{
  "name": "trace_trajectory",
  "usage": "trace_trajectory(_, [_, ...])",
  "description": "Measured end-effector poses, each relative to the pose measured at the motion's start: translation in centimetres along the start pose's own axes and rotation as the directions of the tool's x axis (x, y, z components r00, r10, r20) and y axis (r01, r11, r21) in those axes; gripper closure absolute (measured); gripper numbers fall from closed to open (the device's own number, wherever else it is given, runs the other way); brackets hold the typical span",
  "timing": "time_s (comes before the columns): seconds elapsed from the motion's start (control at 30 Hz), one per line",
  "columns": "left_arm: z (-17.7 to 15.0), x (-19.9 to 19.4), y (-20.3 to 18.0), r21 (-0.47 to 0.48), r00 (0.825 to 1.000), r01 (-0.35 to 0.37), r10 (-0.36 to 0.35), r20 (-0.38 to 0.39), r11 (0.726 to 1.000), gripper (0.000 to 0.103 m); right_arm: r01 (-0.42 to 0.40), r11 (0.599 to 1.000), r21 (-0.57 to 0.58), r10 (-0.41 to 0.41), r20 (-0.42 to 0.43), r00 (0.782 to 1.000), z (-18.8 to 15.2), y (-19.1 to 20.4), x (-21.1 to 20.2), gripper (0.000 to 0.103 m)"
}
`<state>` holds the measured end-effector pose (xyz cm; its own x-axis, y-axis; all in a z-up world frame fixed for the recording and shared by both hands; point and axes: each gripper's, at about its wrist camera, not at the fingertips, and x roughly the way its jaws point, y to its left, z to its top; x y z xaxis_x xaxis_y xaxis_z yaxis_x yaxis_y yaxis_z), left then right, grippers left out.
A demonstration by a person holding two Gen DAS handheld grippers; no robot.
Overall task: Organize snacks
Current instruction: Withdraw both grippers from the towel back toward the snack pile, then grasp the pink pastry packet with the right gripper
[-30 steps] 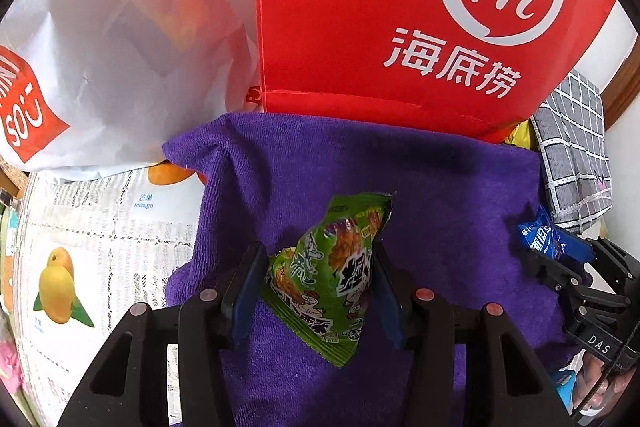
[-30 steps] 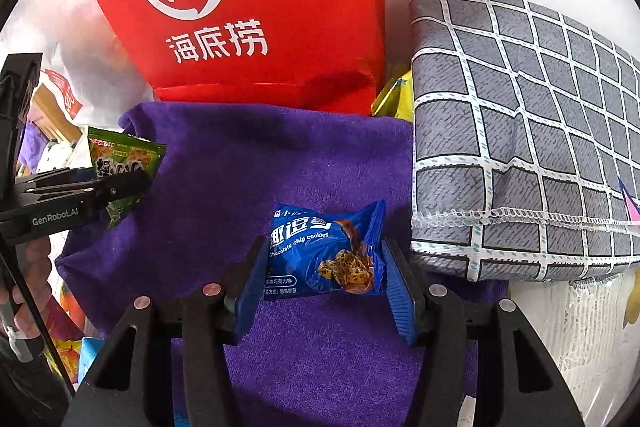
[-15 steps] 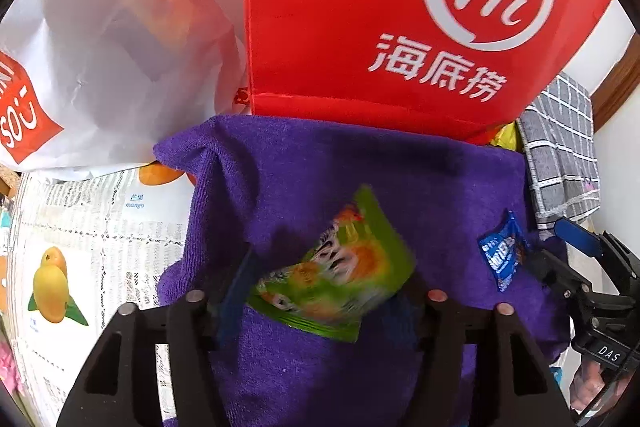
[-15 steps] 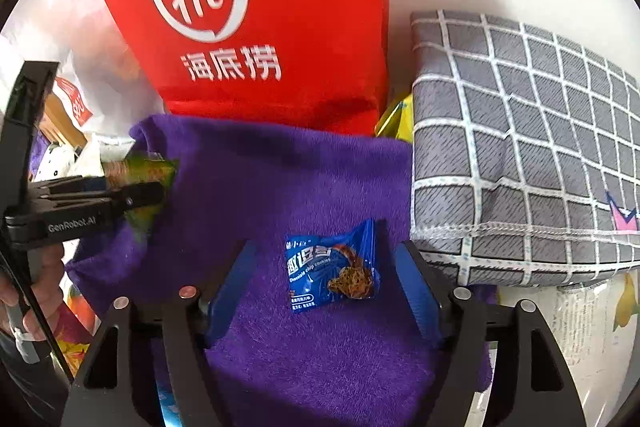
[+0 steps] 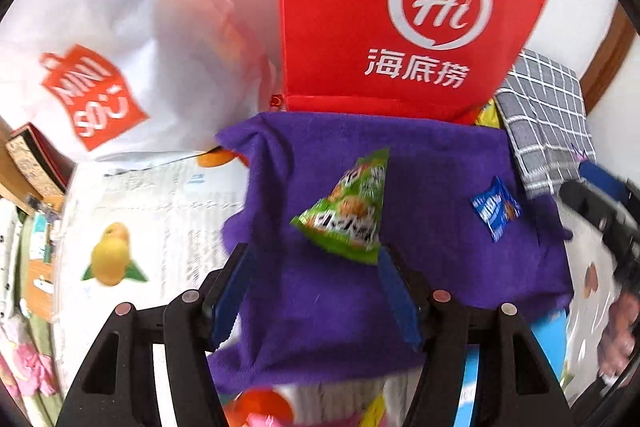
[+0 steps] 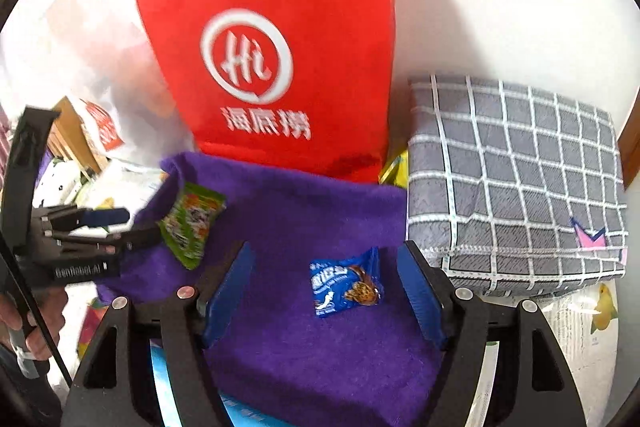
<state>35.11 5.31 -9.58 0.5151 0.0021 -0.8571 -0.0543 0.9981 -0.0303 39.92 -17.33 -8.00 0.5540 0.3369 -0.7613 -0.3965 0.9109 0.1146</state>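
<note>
A green snack packet (image 5: 344,211) lies on the purple towel (image 5: 320,307), just ahead of my left gripper (image 5: 313,251). Its lower corner sits by the right fingertip; I cannot tell whether they touch. That gripper is open and holds nothing. A blue chocolate-chip cookie packet (image 6: 344,287) lies flat on the towel (image 6: 300,219) between the spread fingers of my right gripper (image 6: 326,247), which is open and clear of it on both sides. The right wrist view shows the left gripper (image 6: 128,225) beside the green packet (image 6: 192,223). The left wrist view shows the blue packet (image 5: 496,209) and the right gripper (image 5: 576,183).
A red paper bag (image 6: 280,47) stands upright behind the towel. A grey checked cloth bundle (image 6: 516,187) lies to its right, a white shopping bag (image 5: 120,47) to its left. A fruit-printed table cover (image 5: 160,211) lies under the towel. A person's hand (image 6: 36,327) grips the left tool.
Both grippers opened, let go of their packets and rose. The green packet tipped over onto the towel; the blue packet now lies free between the right fingers.
</note>
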Motion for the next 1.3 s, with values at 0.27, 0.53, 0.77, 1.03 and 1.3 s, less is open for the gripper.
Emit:
trace_trajectory(0.27, [-3.2,-5.7,0.4,0.008,0.996,0.005,-0.006,0.085,1.000,0.041,-0.001,1.000,0.008,0.000,0.105,0.994,-1.0,2.2,-5.5,0.029])
trace_trajectory(0.53, [-7.1,-10.0,0.6,-0.004,0.992,0.057,-0.057,0.115,0.998,0.041,-0.037,0.999,0.006,0.036,0.114,0.993,-4.7,3.1,-10.6,0.029])
trace_trajectory(0.77, [-10.6,-12.0,0.2,0.024,0.992,0.069,-0.071,0.107,0.997,0.041,-0.069,0.993,0.101,0.060,0.086,0.994,-8.8,2.5,-12.7,0.032])
trace_trajectory(1.03, [-14.4,-13.0,1.1,-0.004,0.987,0.116,-0.115,0.113,0.993,0.041,-0.054,0.988,0.142,0.053,0.006,0.999,-14.4,2.7,-13.0,0.037])
trace_trajectory(1.3, [-16.8,-12.8,1.2,-0.021,0.988,0.124,-0.121,0.100,0.992,0.041,-0.025,0.985,0.171,0.036,-0.061,0.998,-20.7,3.3,-13.8,0.037])
